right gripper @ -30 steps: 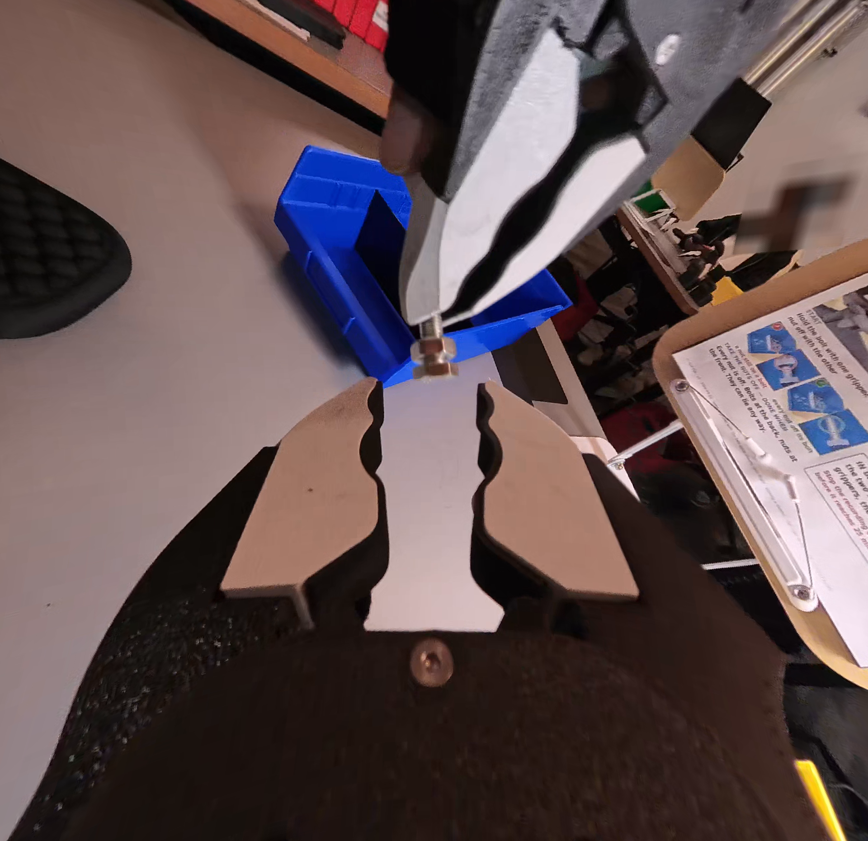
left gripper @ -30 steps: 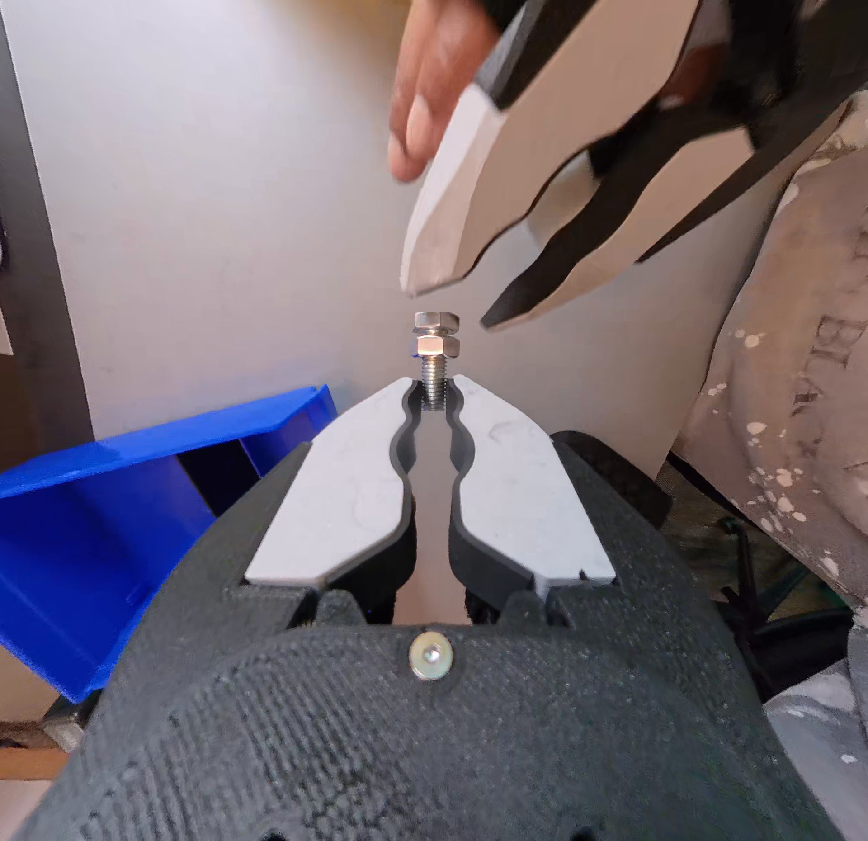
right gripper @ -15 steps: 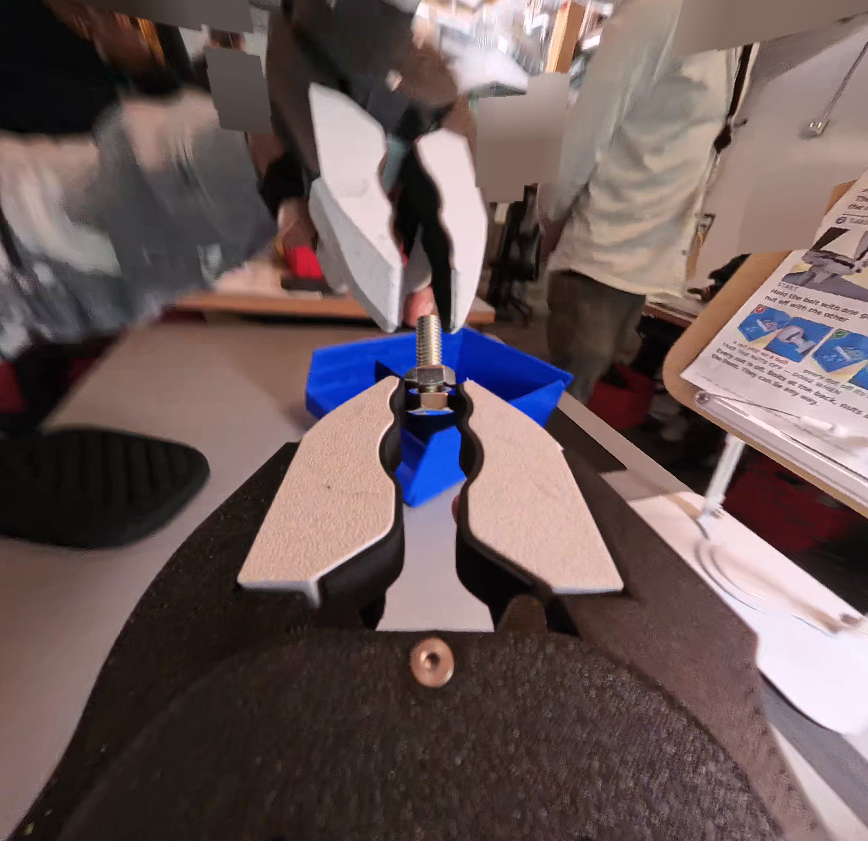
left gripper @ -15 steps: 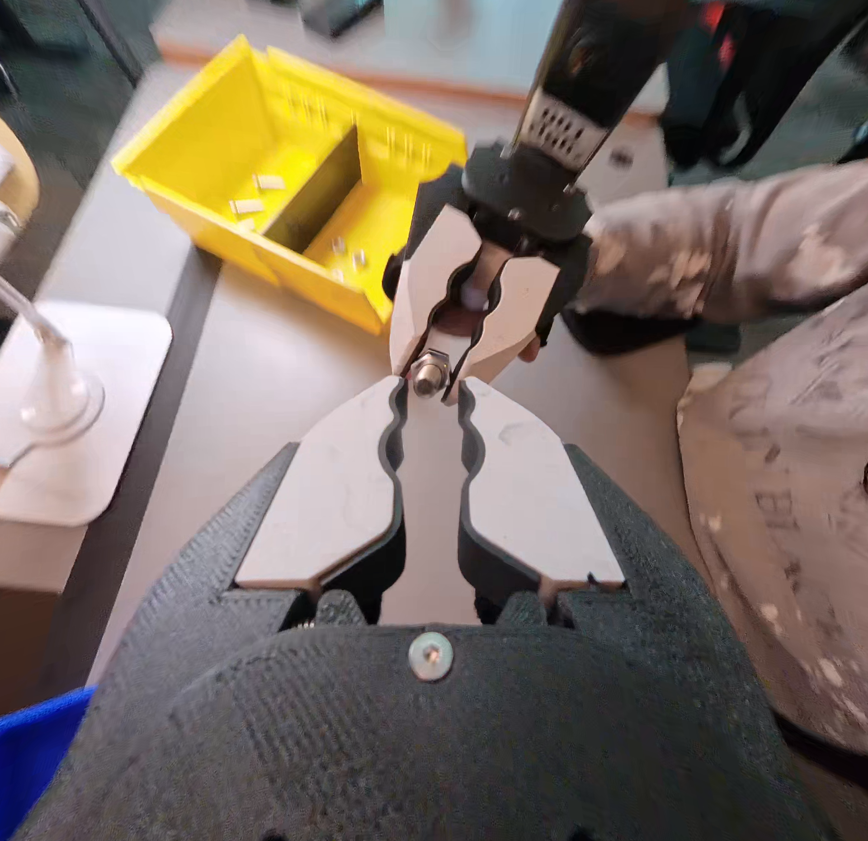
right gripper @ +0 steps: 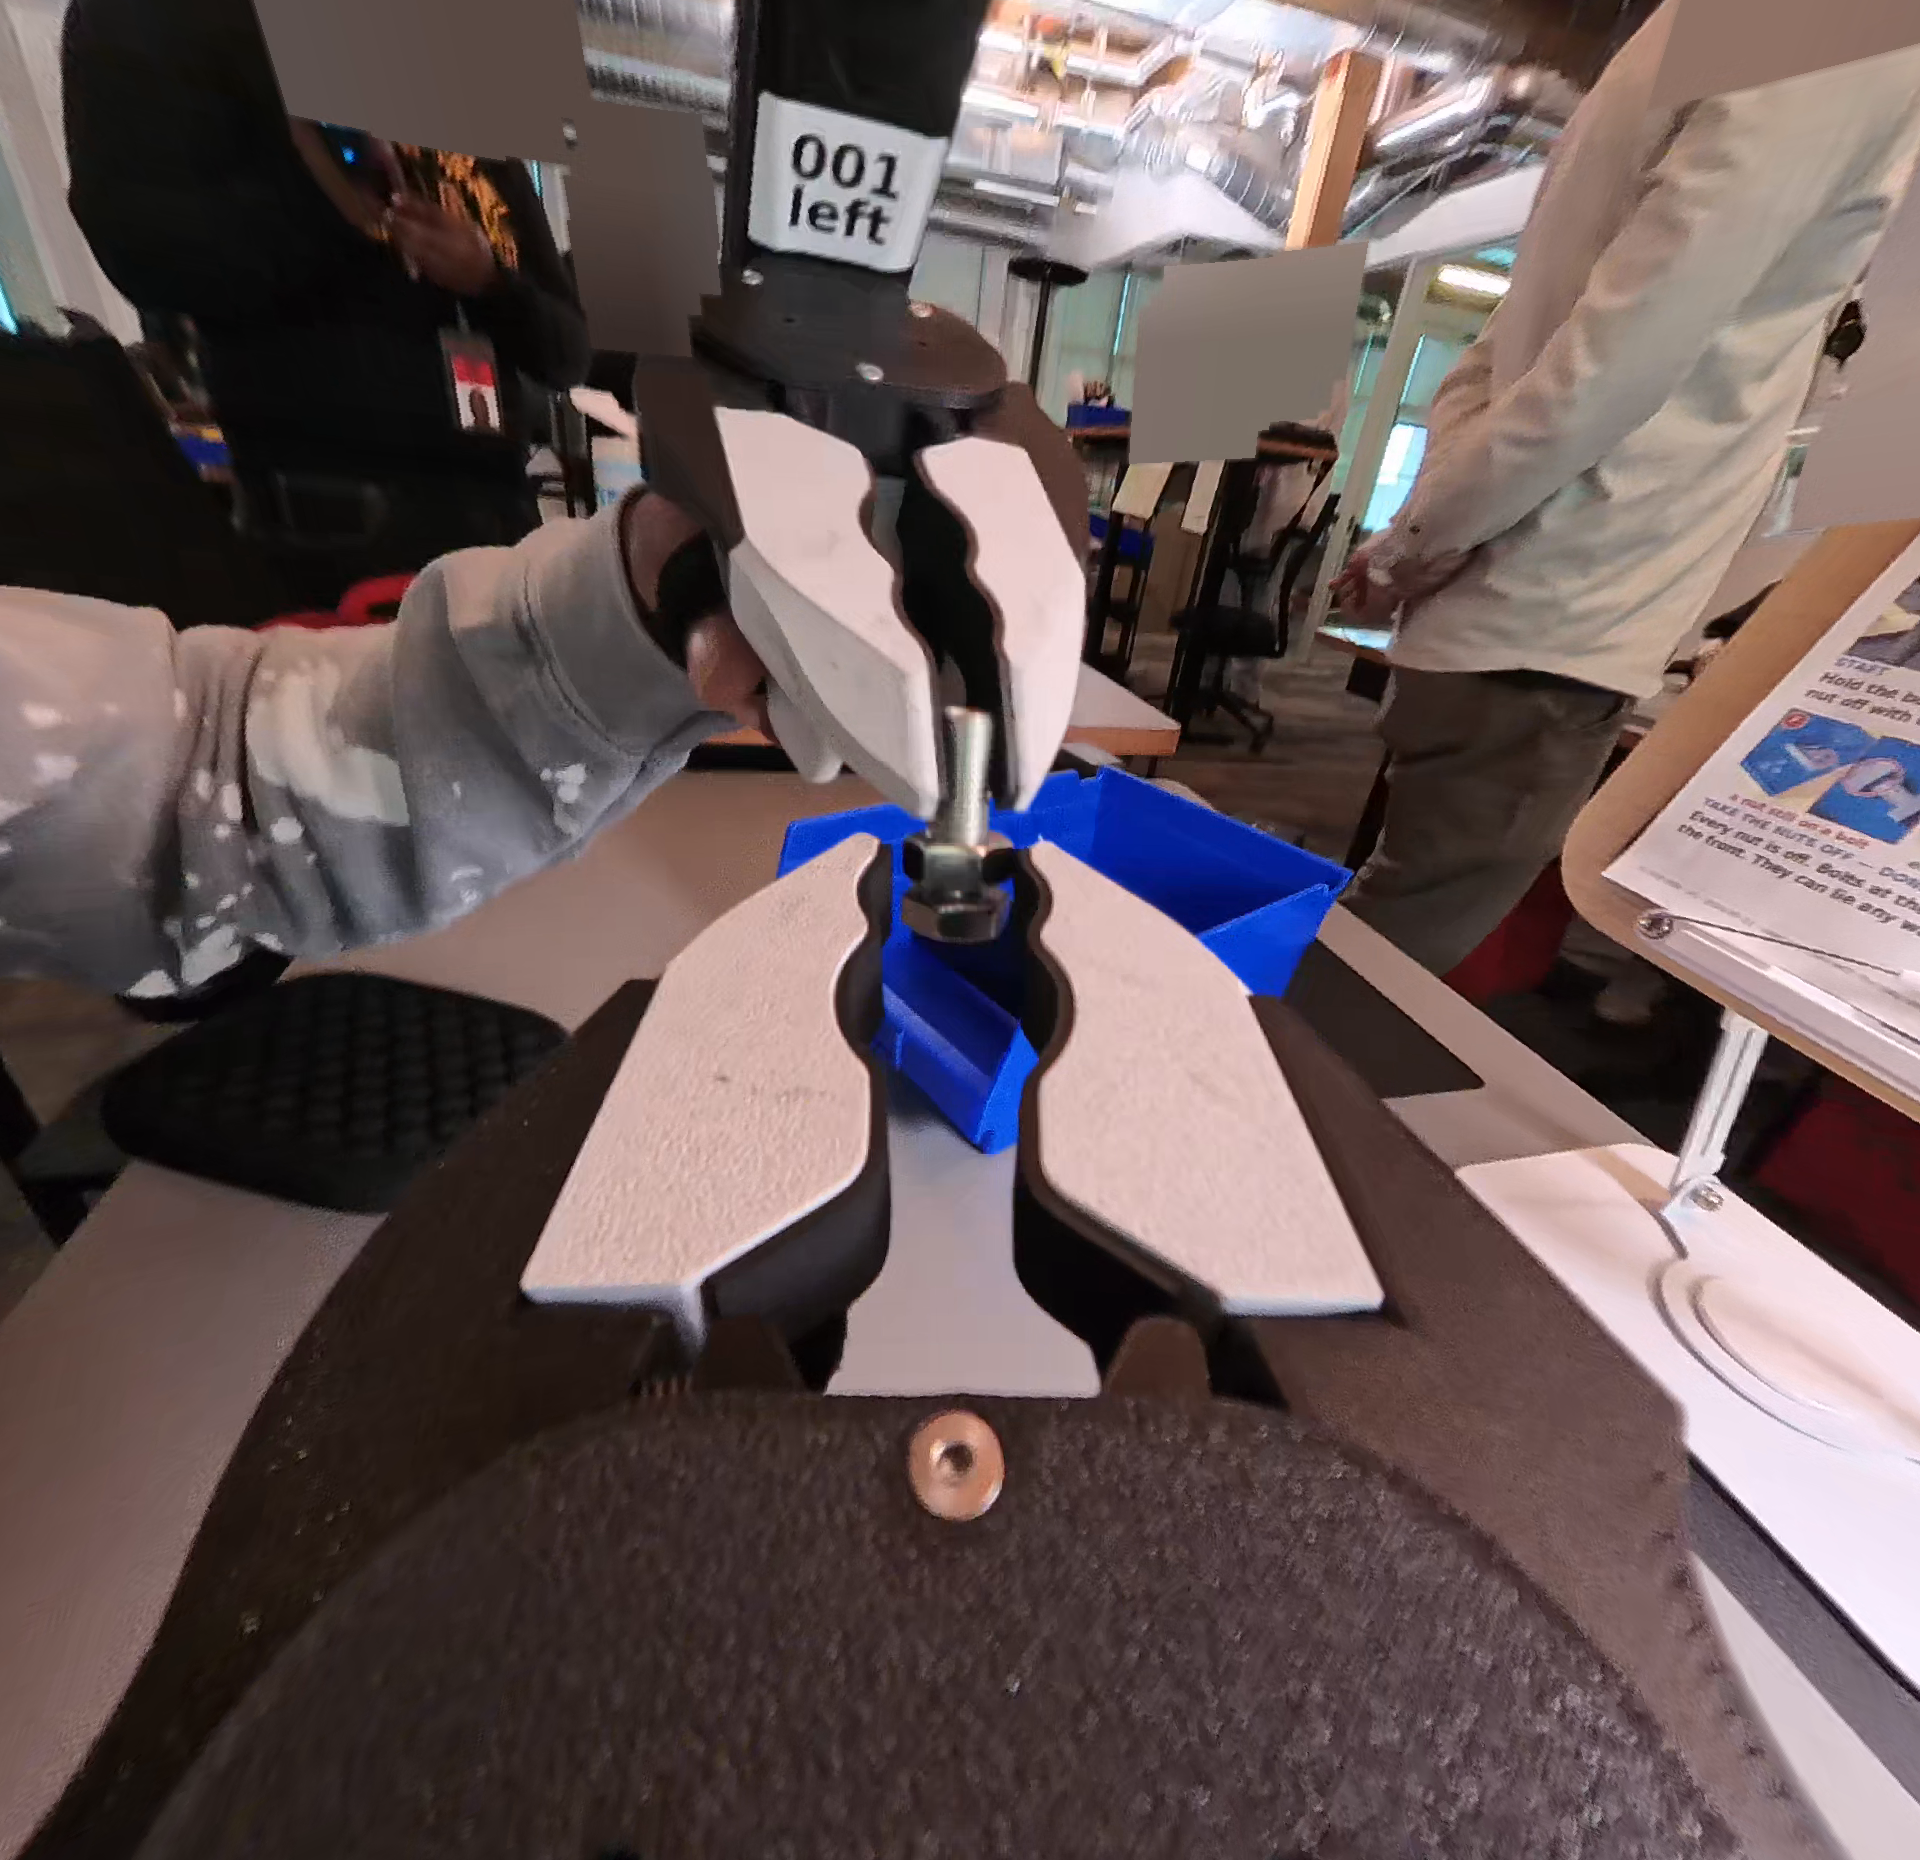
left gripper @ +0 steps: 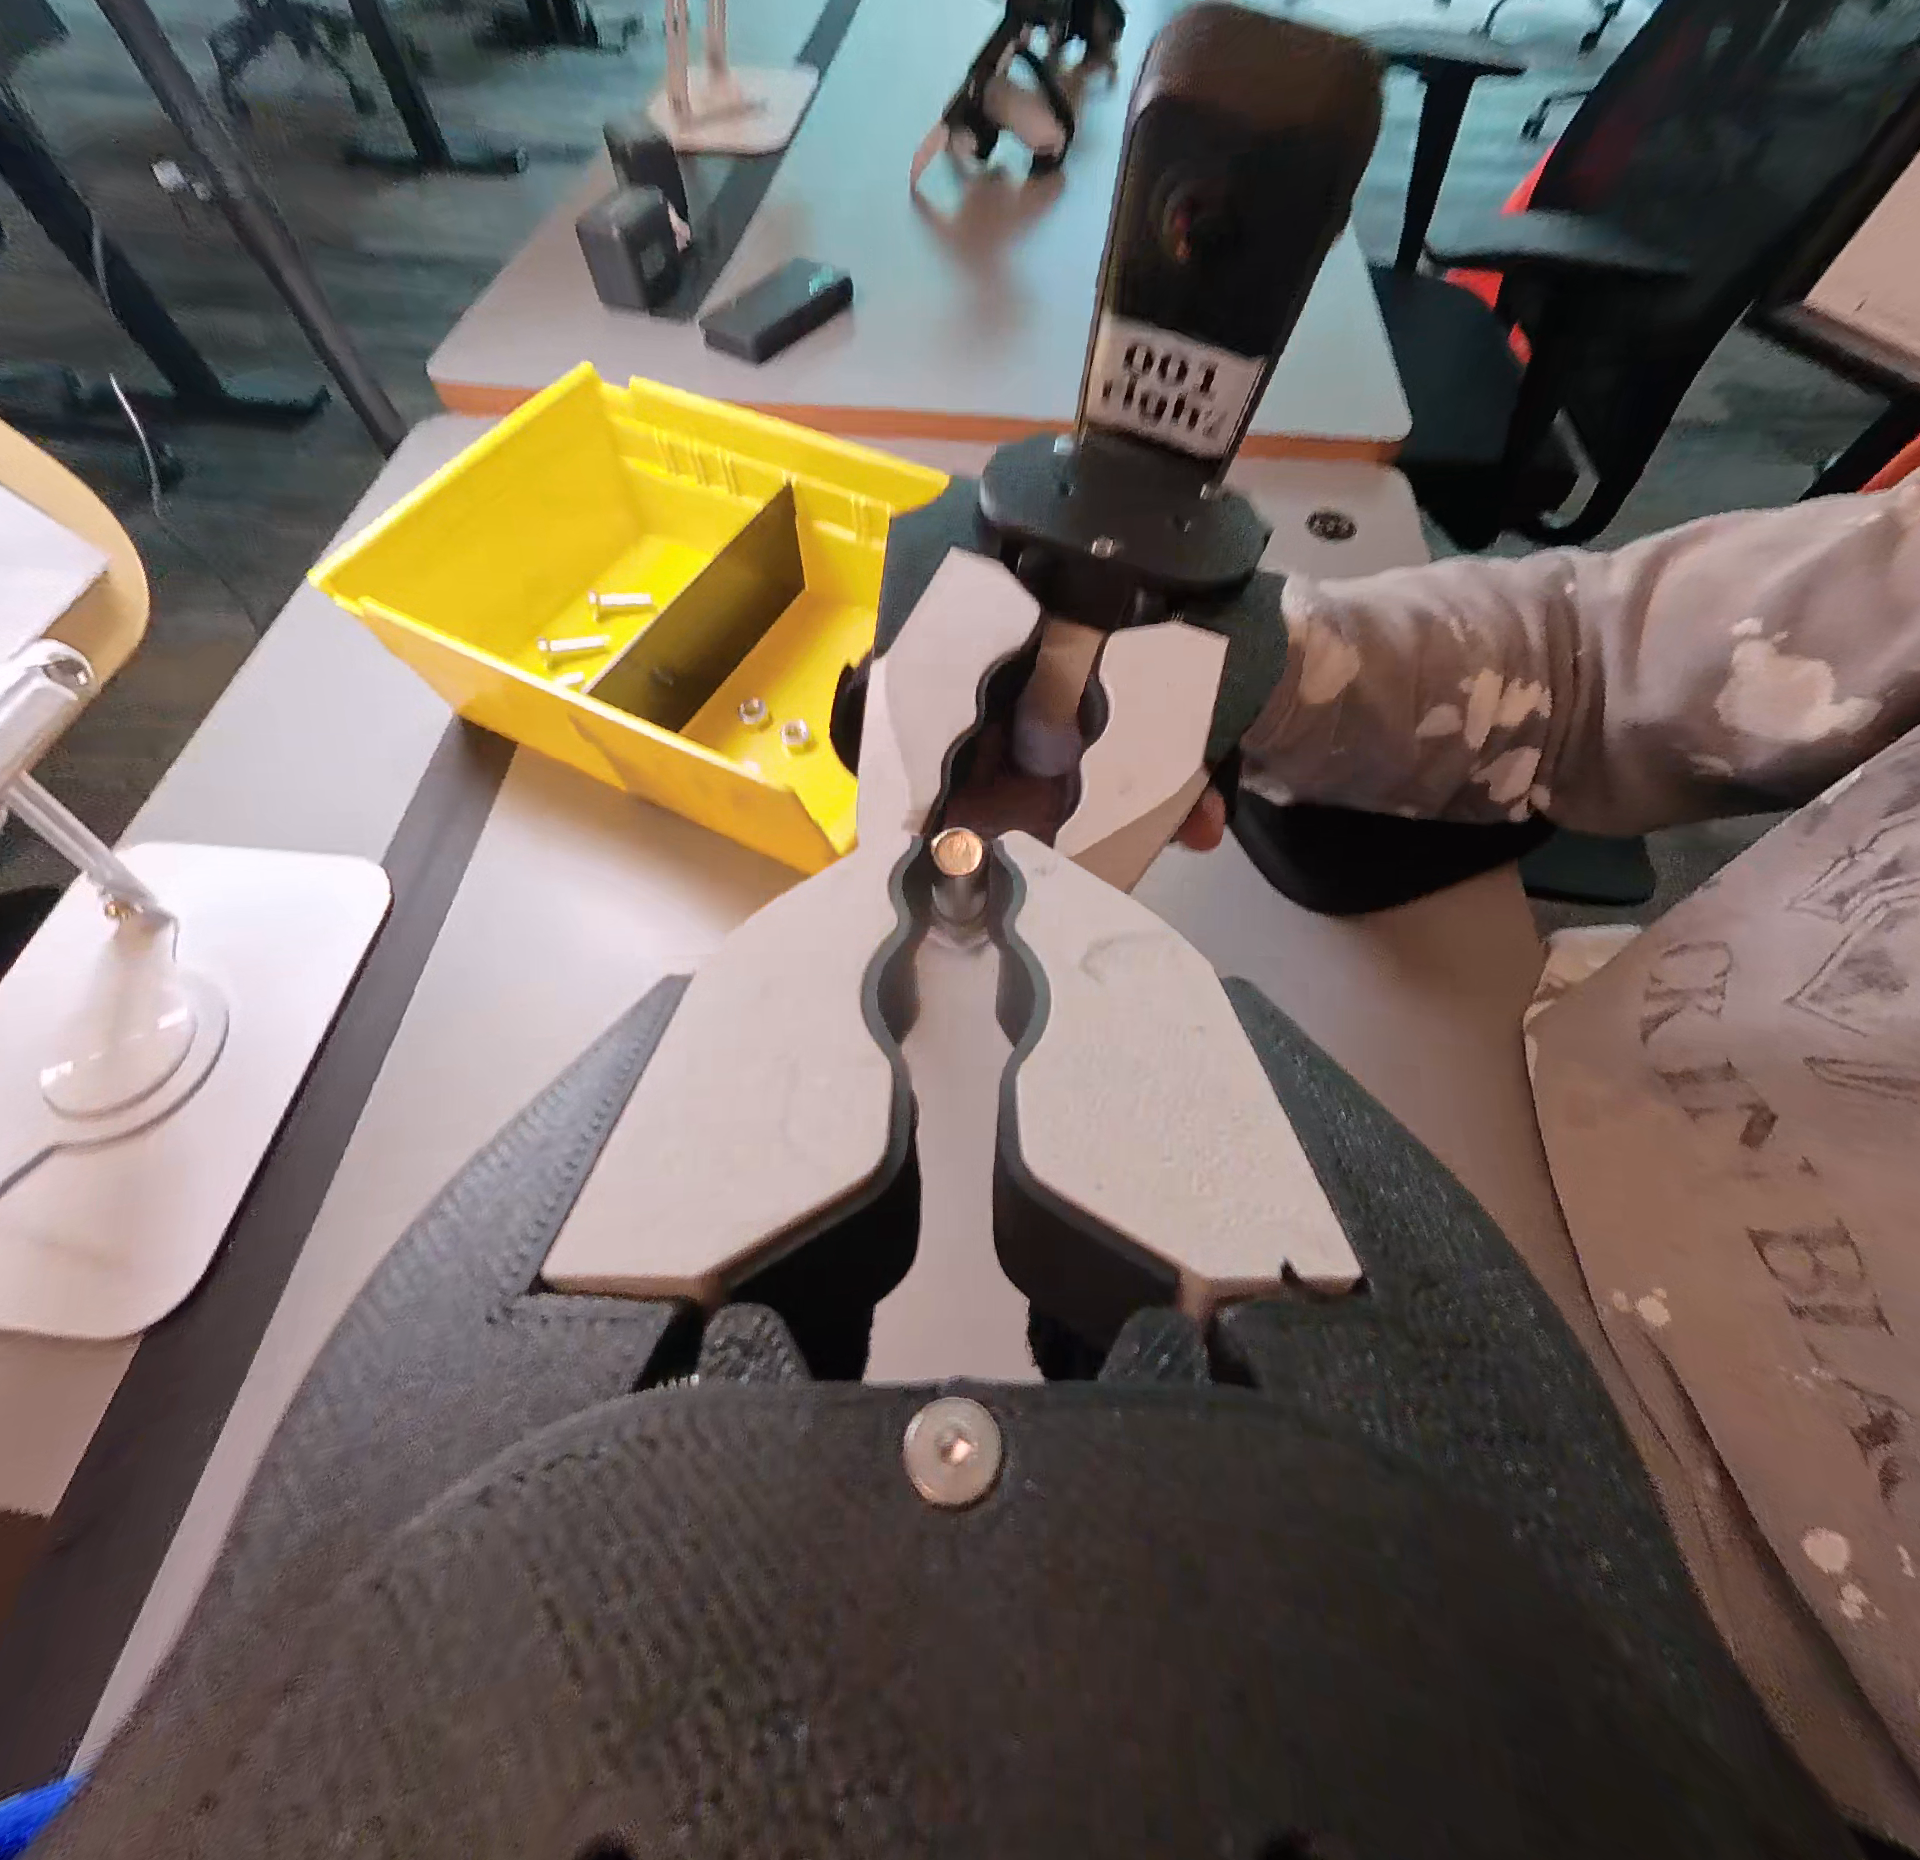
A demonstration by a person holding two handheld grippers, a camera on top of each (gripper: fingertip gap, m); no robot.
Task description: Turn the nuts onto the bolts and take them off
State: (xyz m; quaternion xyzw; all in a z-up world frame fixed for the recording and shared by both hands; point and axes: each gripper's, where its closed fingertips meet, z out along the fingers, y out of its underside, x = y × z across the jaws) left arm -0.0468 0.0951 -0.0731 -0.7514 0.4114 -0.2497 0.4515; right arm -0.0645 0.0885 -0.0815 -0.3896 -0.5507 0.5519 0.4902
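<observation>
— Start at the left of the left wrist view. What's there?

— A white stand base [left gripper: 156, 1031] on the table [left gripper: 343, 730], then a yellow bin [left gripper: 499, 605] with a dark divider. Loose bolts [left gripper: 571, 647] lie in its far compartment and loose nuts [left gripper: 771, 724] in the near one.

— And in the middle?

— The left gripper [left gripper: 958, 865] is closed to a narrow gap, its tips pinching the shank of a bolt [left gripper: 958, 852], which is seen end-on. The right gripper faces it from beyond, tip to tip. On the right a paint-spattered sleeve [left gripper: 1558, 688] reaches in.

— What does the right wrist view show, from the left again?

— A black mesh pad [right gripper: 332, 1083] lies on the table at the left. At centre the right gripper [right gripper: 956, 865] is drawn in just as narrow, its tip notches pressed on either side of the nut [right gripper: 956, 860]. Under the nut sits a second hex piece, which looks like the bolt's head.

— So where is the bolt, exactly?

— It is held in the air above the table between the two grippers. The shank rises from the nut into the left gripper's tips. A blue bin [right gripper: 1195, 865] sits on the table behind it, and an instruction sheet [right gripper: 1787, 802] on a tilted board stands at the far right.
</observation>
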